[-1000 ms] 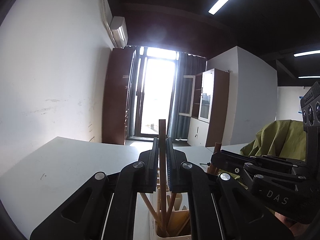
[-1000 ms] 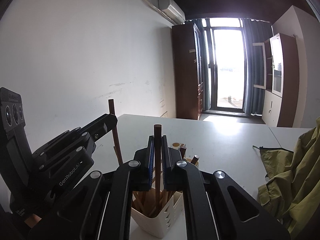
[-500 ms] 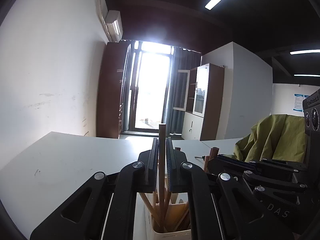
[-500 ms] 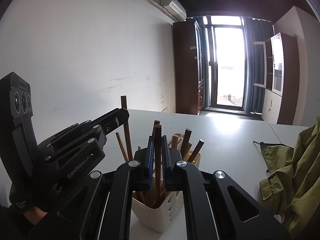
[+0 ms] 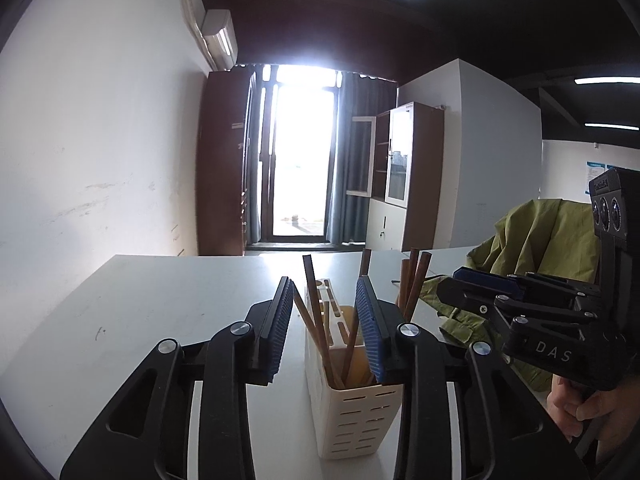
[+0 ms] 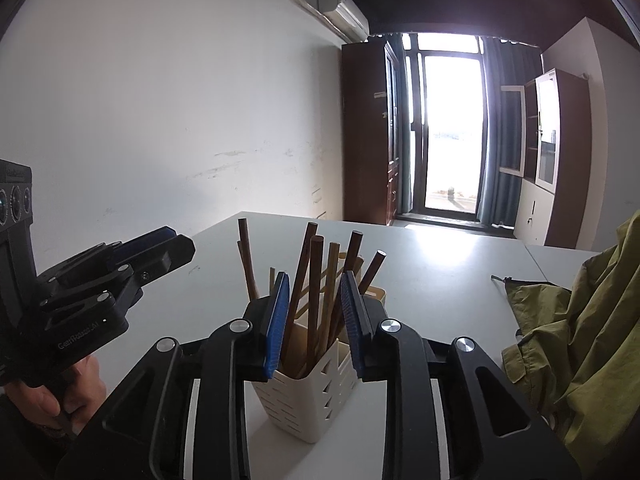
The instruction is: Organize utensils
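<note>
A white slotted utensil holder [image 5: 352,412] stands on the white table [image 5: 160,312], filled with several brown wooden sticks [image 5: 314,312]. It also shows in the right wrist view [image 6: 308,396] with its sticks [image 6: 316,280]. My left gripper [image 5: 325,296] is open and empty, its blue pads either side of the holder's top. My right gripper [image 6: 314,292] is open and empty, just above the holder, with sticks standing between its jaws. Each gripper shows in the other's view: the right one [image 5: 492,292], the left one [image 6: 160,244].
An olive-green jacket [image 6: 584,328] lies on the table to the right of the holder; it also shows in the left wrist view [image 5: 536,240]. A white wall runs along the table's left side. A bright glass door [image 5: 298,164] and cabinets stand far behind.
Both grippers were shut on a wooden stick each and lowered them into the holder. Now both have opened and let go; the sticks stand in the holder.
</note>
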`<state>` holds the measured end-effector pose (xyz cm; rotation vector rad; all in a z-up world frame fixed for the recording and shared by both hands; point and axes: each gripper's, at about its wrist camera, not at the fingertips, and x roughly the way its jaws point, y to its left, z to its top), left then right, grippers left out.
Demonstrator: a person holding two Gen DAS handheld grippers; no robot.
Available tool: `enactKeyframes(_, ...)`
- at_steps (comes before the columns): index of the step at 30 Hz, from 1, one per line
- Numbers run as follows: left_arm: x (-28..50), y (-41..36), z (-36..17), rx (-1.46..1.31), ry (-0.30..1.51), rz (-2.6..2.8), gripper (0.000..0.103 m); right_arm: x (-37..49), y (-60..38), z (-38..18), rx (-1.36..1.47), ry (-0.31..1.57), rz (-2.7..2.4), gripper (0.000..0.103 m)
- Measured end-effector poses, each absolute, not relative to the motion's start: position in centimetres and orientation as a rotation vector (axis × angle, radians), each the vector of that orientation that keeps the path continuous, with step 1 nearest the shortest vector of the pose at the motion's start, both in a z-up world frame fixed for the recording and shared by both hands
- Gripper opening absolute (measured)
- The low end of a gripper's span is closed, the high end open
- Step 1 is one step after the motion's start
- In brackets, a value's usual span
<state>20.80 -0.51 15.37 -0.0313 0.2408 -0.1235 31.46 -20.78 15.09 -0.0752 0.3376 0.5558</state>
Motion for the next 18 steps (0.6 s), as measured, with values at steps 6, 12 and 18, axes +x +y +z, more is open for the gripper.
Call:
enactKeyframes(6, 18.8, -0.9, 14.8, 0.000, 0.289, -0.134, 0.049, 29.7, -21.5, 14.7, -0.091, 0.333, 0.545, 0.042)
enactKeyframes(12, 17.5, -0.6, 13.7, 0.019, 0.363, -0.124, 0.061, 28.1, -21.7, 14.1, -0.124, 0.346, 0.556, 0.051)
enactKeyframes(18, 16.2, 0.1, 13.0, 0.019, 0.385, -0.106, 0.079, 27.2, -22.0, 13.1, -0.142, 0.364, 0.572, 0.061)
